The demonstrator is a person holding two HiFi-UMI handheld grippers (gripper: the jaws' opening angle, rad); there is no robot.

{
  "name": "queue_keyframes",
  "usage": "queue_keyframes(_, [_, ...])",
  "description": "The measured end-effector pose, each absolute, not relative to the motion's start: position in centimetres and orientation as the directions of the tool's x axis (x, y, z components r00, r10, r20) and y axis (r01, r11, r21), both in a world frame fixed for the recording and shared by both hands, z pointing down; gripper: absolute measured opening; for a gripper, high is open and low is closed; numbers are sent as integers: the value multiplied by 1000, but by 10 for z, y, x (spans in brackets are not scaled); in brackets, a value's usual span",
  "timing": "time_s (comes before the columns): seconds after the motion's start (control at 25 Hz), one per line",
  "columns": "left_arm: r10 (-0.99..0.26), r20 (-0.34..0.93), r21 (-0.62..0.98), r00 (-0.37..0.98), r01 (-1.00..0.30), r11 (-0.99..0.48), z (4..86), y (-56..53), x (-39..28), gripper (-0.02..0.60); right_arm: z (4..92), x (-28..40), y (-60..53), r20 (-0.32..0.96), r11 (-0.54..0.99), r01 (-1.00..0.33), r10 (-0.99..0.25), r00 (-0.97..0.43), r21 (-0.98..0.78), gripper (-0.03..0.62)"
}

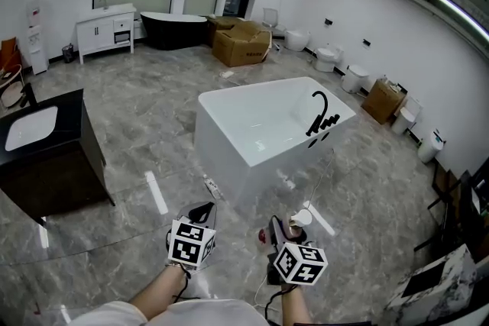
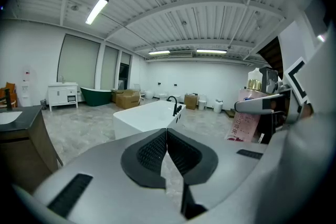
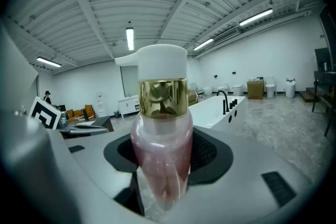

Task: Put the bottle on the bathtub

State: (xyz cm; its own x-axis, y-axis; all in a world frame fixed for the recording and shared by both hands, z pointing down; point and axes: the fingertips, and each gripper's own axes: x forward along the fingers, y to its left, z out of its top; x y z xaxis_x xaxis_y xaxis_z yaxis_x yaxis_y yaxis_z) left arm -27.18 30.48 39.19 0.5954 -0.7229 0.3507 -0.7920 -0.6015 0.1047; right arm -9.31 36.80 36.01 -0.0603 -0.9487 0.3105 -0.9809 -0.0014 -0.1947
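The right hand-held gripper (image 3: 163,157) is clenched on a pump bottle (image 3: 161,128). Its 2 dark ribbed pads press the clear, pink-filled body from either side, and the bottle stands upright with a gold collar and a white pump head above the jaws. In the head view this hand-held gripper sits at the lower centre-right of the frame, marker cube toward the camera. The bottle's white top shows just above it, over the grey marbled floor (image 1: 153,111). The left hand-held gripper (image 2: 166,150) is at the lower centre-left of the head view, just beside the right one, its jaws pressed together with nothing between them. The white bathtub (image 1: 221,153) stands in the middle of the frame, apart from the bottle, with a black faucet (image 1: 319,112) on its right-hand rim. A dark vanity counter (image 1: 53,164) with a white basin fills the left edge. A cardboard box (image 1: 241,43), a dark bathtub (image 1: 174,29) and a white cabinet (image 1: 105,30) line the upper part, and toilets (image 1: 328,56) run along the right wall.
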Motion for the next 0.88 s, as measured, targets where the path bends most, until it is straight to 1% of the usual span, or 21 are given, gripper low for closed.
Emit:
queue_keyframes(0.56, [-682, 393, 139, 617, -773, -619, 418, 304, -274, 17, 379, -89, 372, 347, -62, -974, -938, -18, -219, 233])
queue_keyframes(0.88, [-685, 381, 119, 621, -768, -630, 411, 273, -249, 17, 379, -68, 342, 338, -51, -977, -941, -22, -207, 233])
